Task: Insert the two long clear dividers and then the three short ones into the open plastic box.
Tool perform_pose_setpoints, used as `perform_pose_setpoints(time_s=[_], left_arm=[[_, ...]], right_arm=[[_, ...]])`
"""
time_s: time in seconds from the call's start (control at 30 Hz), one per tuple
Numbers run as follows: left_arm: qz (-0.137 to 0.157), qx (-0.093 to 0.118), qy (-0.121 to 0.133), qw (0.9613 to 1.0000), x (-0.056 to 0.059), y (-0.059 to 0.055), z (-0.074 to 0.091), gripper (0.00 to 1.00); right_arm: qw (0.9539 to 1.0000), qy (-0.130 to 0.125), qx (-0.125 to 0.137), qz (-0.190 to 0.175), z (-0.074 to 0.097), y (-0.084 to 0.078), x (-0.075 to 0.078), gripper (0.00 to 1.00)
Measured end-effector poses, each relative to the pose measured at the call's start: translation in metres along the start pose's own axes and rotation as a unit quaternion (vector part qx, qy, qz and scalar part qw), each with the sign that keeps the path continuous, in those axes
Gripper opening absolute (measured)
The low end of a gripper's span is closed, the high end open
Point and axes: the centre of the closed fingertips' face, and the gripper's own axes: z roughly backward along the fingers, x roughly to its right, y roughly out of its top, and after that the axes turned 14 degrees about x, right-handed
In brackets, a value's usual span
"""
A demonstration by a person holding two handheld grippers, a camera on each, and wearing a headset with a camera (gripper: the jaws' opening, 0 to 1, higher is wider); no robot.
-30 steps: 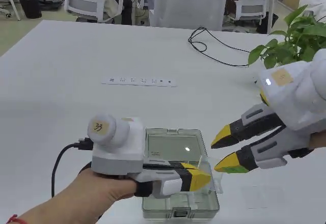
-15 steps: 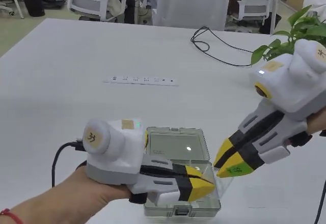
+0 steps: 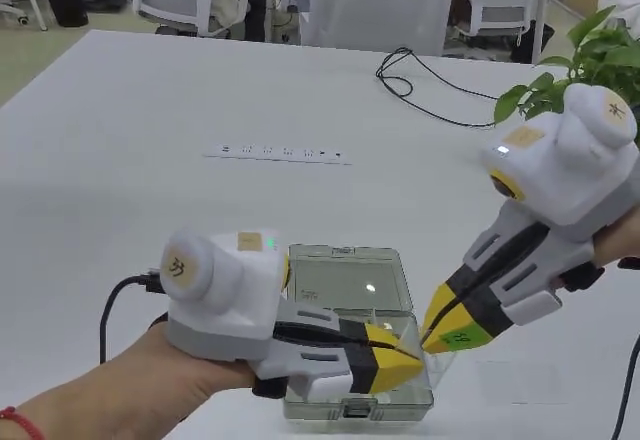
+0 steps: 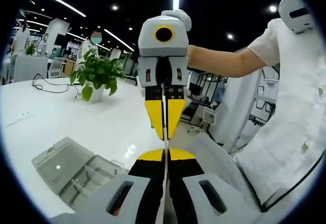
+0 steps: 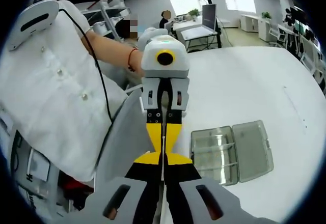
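So both claws are pinching the same thin clear plastic divider point(image 4: 165, 145), nose to nose. The left gripper point(image 3: 398, 358) is clamping one end and the right gripper point(image 3: 432, 332) the other, jaws shut tight on it. They're holding it just over the base of the open clear-grey plastic box point(image 3: 310, 405), which is sitting on the white table point(image 3: 150, 160).

My worry is that two grips are fighting over one flimsy sheet. Any twist is going to bow it, so it ends up missing its slots or jamming crooked. Pushing down hard could also shove the light box sideways.
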Motion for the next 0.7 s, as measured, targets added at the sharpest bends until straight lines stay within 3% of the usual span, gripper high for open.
perform_pose_setpoints(time_s=[0.4, 0.7], left_arm=[[-0.005, -0.007, 0.007, 0.9999, 0.0, -0.004, 0.004, 0.0], [-0.01, -0.012, 0.021, 0.9997, -0.005, -0.007, 0.013, 0.02]], right_arm=[[1.0, -0.005, 0.003, 0.003, -0.005, 0.002, -0.003, 0.03], [0.9998, -0.017, 0.011, 0.006, 0.001, 0.006, 0.002, 0.03]])
